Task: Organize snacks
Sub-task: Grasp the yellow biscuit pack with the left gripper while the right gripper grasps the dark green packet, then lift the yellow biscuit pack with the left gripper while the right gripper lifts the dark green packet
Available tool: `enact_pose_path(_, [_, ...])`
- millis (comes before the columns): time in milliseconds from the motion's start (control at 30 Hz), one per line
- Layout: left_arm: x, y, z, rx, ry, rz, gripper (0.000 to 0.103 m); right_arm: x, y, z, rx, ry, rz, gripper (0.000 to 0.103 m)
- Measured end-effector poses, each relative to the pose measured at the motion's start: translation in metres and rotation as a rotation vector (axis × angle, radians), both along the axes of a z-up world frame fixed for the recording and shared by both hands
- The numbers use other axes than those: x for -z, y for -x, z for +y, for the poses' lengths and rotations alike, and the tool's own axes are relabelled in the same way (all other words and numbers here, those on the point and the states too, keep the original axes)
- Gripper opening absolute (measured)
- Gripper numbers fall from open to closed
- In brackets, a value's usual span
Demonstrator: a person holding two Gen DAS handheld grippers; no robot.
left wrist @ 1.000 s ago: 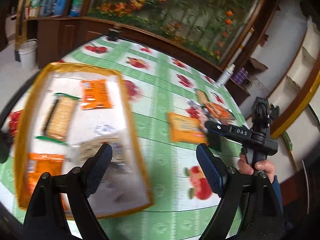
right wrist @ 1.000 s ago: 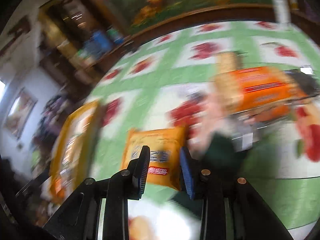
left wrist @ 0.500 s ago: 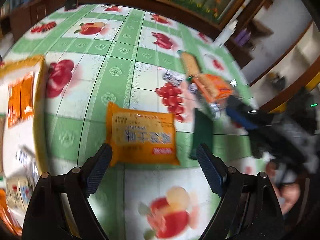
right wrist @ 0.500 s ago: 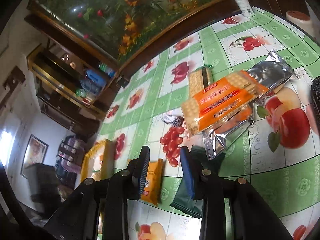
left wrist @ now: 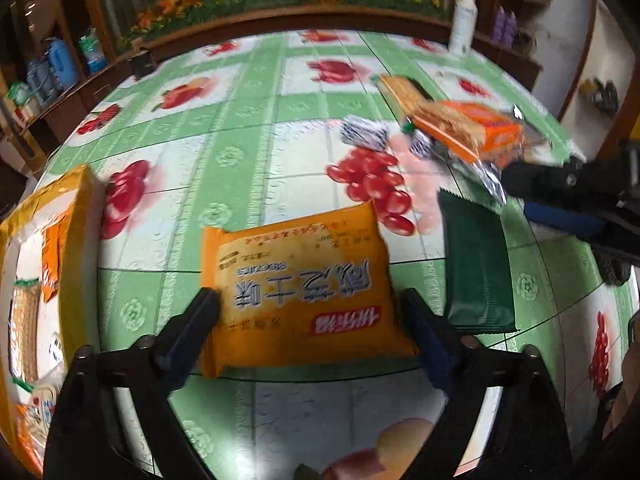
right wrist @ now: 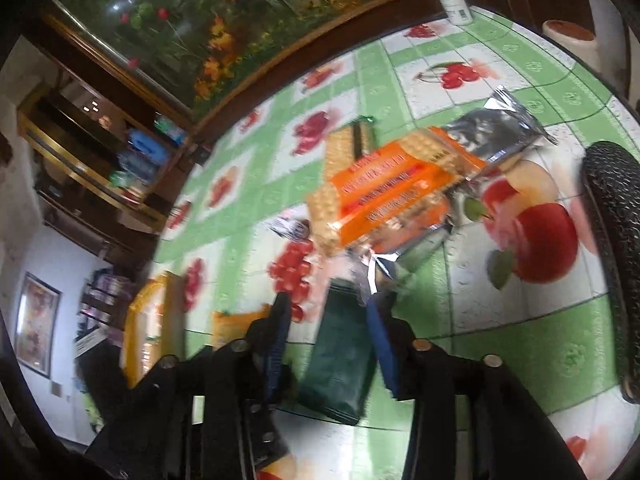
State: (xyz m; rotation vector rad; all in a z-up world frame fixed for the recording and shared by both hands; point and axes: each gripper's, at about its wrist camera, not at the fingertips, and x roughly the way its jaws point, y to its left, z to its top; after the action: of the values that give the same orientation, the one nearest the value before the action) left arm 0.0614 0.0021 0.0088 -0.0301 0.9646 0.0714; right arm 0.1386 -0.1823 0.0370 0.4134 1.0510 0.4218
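A yellow snack packet [left wrist: 304, 280] lies flat on the fruit-print tablecloth. My left gripper [left wrist: 310, 316] hangs over it, jaws opening wide, one finger at each short edge, not squeezing it. Just to its right lies a dark green packet [left wrist: 476, 268]. In the right wrist view this green packet [right wrist: 340, 352] sits between the fingers of my right gripper [right wrist: 328, 328], whose jaws are opening with a gap on the left side. The right gripper [left wrist: 520, 196] also shows at the right edge of the left view. Beyond are orange cracker packs [right wrist: 384, 188] and a silver foil pack [right wrist: 496, 132].
A yellow-rimmed tray [left wrist: 84, 208] holding several snacks stands at the table's left. A small silver-wrapped sweet [left wrist: 364, 132] lies near the cracker packs [left wrist: 468, 128]. A white bottle [left wrist: 464, 20] stands at the far edge. A black textured object [right wrist: 604, 200] borders the right view.
My left gripper swung away from the tray and came down over the yellow packet. My right gripper's jaws widened from a narrow gap and now flank the dark green packet.
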Motion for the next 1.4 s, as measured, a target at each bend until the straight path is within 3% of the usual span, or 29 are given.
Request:
enact_pose_path(133, [-0.001,0.007,0.016,-0.046,0.039,-0.043,0.088,0.004,0.002,0.006,0.0,0.077,0.015,0.059])
enact_pose_path(167, [-0.001,0.007,0.018,-0.052,0.051,-0.054,0.088,0.008,0.003,0.011,0.007,0.136,0.026,0.061])
enact_pose_path(400, [-0.008,0.01,0.03,-0.076,0.122,-0.131,0.08,0.018,0.007,0.032,-0.046,0.229,0.024,0.063])
enact_pose_path(600, [-0.009,0.011,0.037,-0.091,0.12,-0.138,0.08,0.022,0.021,0.07,-0.132,0.472,-0.089,0.07])
enact_pose_path(667, [-0.008,0.011,0.035,-0.085,0.1,-0.136,0.08,0.026,0.027,0.081,-0.161,0.56,-0.149,0.063])
enact_pose_path(733, [-0.008,0.011,0.035,-0.075,0.103,-0.136,0.08,0.025,0.029,0.081,-0.17,0.546,-0.159,0.051])
enact_pose_path(767, [-0.008,0.011,0.036,-0.072,0.106,-0.138,0.08,0.024,0.028,0.08,-0.167,0.544,-0.158,0.05])
enact_pose_path(1100, [-0.015,0.016,0.033,-0.04,0.117,-0.177,0.077,0.016,0.018,0.057,-0.102,0.361,-0.112,0.047])
enact_pose_path(1400, [-0.016,0.017,0.031,-0.03,0.131,-0.184,0.077,0.01,0.017,0.053,-0.088,0.31,-0.118,0.047])
